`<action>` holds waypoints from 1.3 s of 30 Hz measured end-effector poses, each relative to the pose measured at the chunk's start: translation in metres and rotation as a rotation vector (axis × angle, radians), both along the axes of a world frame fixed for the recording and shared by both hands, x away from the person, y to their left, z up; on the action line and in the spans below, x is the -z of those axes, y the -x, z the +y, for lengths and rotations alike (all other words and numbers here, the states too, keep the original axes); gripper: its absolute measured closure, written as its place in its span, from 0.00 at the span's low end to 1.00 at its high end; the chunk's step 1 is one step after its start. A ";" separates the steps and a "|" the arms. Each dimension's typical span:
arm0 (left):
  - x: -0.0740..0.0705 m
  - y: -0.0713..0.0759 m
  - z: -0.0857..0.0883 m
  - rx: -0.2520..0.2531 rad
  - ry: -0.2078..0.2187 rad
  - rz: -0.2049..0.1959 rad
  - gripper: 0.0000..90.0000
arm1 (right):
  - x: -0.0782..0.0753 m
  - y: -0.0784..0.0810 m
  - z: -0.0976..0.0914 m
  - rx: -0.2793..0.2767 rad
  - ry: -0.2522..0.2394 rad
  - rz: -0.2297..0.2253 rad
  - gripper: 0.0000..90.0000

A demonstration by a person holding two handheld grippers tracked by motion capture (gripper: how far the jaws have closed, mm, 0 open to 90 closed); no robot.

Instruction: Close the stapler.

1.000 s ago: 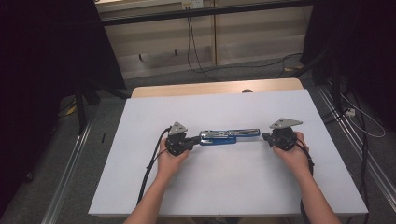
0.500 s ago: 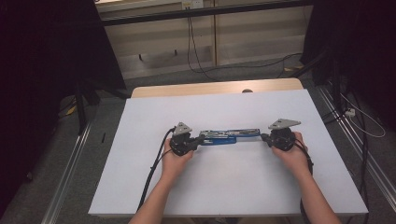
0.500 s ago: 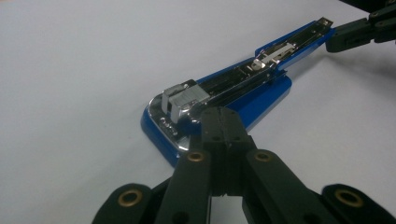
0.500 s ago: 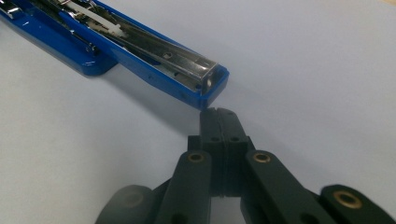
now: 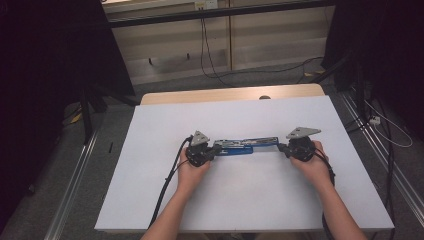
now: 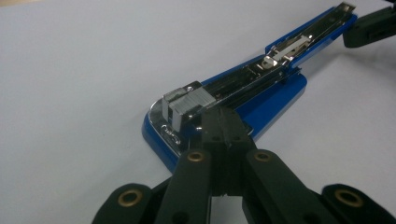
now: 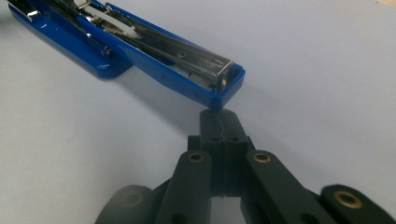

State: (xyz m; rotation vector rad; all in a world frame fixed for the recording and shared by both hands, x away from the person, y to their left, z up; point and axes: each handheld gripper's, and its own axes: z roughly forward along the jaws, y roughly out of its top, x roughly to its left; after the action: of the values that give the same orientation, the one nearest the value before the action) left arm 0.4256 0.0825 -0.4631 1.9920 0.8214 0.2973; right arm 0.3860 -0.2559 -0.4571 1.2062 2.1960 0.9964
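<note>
Stapler (image 5: pixel 246 146), blue and swung fully open, lies flat across the middle of a white table (image 5: pixel 150 200), one of its kind, with bare surface on all sides and the edges well away. From the high view, the left gripper (image 5: pixel 212 150) meets the stapler's left end and the right gripper (image 5: pixel 281 147) its right end, two grippers in all, each in a person's hand. Beyond the far edge a strip of wood (image 5: pixel 230 94) shows, then cables (image 5: pixel 210 55) on the floor.

In the left gripper view, the left gripper (image 6: pixel 223 122) has its jaws pressed together, nothing between them, tips resting on the blue base beside the metal head. The stapler (image 6: pixel 275 88) runs away up to the right, its magazine channel exposed; whether staples sit in it cannot be told. The right gripper (image 6: pixel 369 30) touches its far end.

In the right gripper view, the right gripper (image 7: pixel 219 119), jaws likewise closed and empty, sits just under the tip of the stapler (image 7: pixel 154 60).
</note>
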 end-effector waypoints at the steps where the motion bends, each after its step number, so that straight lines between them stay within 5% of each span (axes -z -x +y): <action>1: 0.000 0.000 0.000 0.001 0.006 0.001 1.00 | -0.001 0.000 0.000 -0.001 -0.006 0.000 1.00; 20: -0.001 0.002 0.001 0.002 -0.022 -0.009 1.00 | -0.007 -0.004 0.010 -0.025 -0.051 -0.041 1.00; 30: -0.004 0.012 0.015 0.000 0.039 0.031 0.92 | -0.008 -0.001 0.020 -0.062 -0.083 -0.044 0.97; 35: -0.007 0.014 0.016 -0.001 0.035 0.035 0.79 | -0.008 0.005 0.018 -0.032 -0.142 -0.051 0.85; 39: -0.011 0.015 0.017 0.000 0.056 0.043 0.66 | -0.007 0.008 0.018 -0.022 -0.158 -0.061 0.66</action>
State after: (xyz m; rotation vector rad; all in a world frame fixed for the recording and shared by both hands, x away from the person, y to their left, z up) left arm 0.4109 0.0998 -0.4523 1.9520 0.8477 0.2298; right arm 0.3781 -0.2381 -0.4499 1.2046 2.1206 1.2193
